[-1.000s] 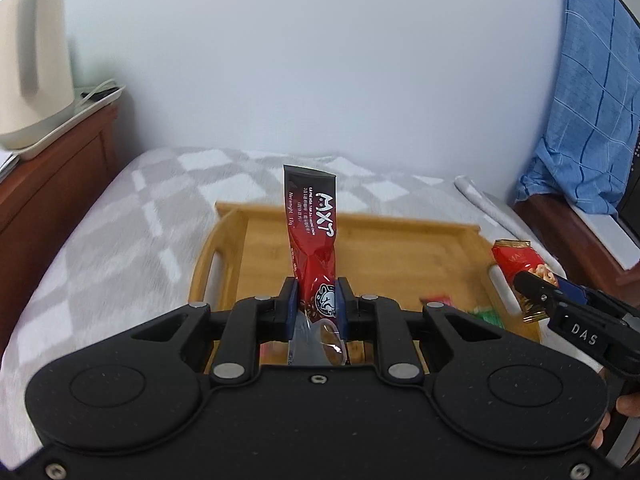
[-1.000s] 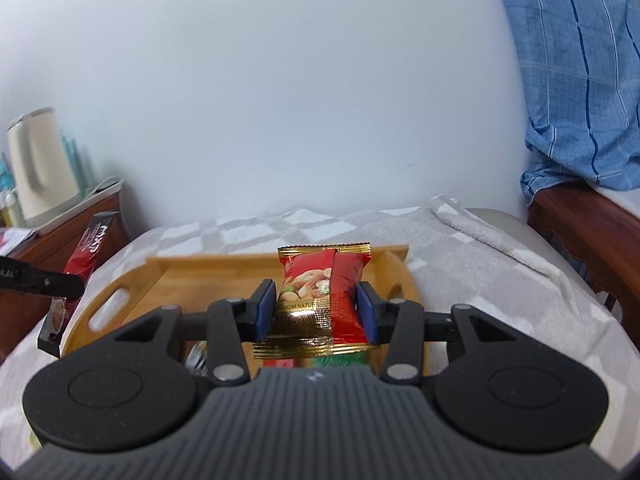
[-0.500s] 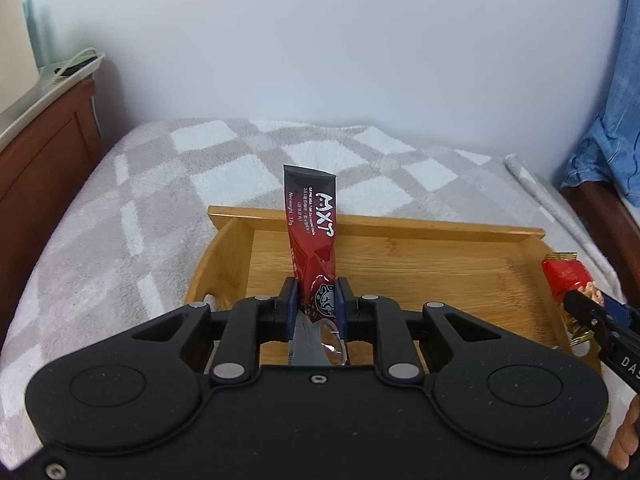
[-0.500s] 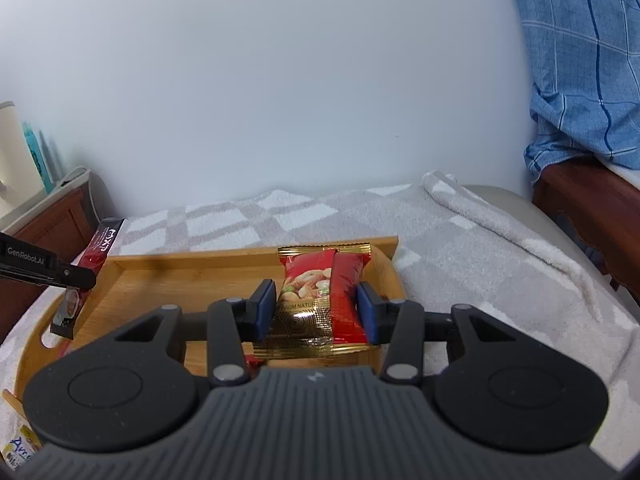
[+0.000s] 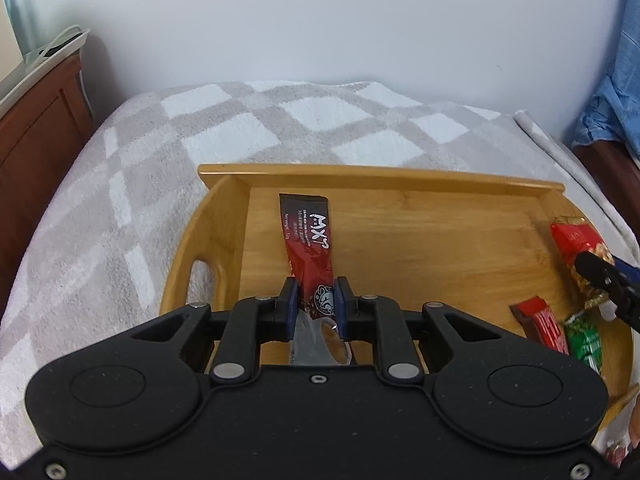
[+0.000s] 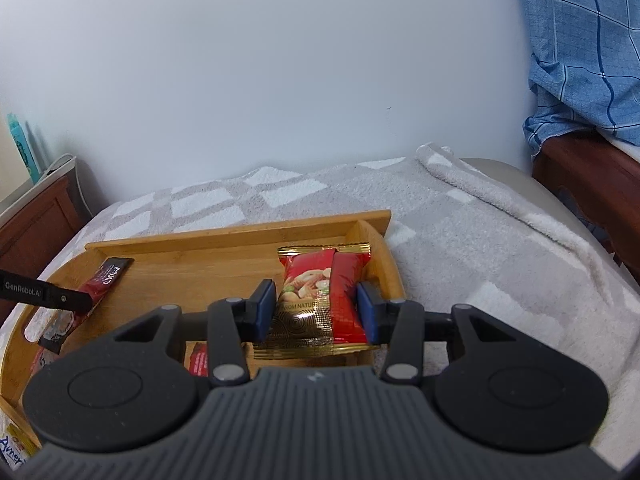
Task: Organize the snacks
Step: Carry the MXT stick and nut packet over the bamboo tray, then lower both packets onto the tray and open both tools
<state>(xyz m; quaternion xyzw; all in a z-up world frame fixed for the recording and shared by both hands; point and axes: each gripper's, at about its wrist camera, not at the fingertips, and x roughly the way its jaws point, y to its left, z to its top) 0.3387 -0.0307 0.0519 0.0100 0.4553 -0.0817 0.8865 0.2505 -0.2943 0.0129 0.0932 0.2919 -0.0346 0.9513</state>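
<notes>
— Black and blue up close: left claw clamped on the dark red MXT stick sachet, pads pressed to both of its edges. Sachet upright between them, printed end pointing away, hanging over the left half of the bamboo tray.

— And on the other side? Right claw pinched shut on the red-and-gold nut packet, blue pads squeezing its sides, gold crimped end toward the camera. Held over the right end of the tray, close to the right wall.

— Seen from the left too: nut packet gripped by the black fingertip at the tray's right edge. Just below it, flat on the tray floor, a small red bar and a green wrapper lying side by side, touching.

— Same red bar peeking out under the right claw's linkage. Sachet over at the far left, caught in the other claw's finger.

— Further out? Tray resting on a grey-and-white checked blanket, covering the bed. Dark wooden furniture on the left edge, blue checked cloth hanging at the right, plain pale wall behind everything.
</notes>
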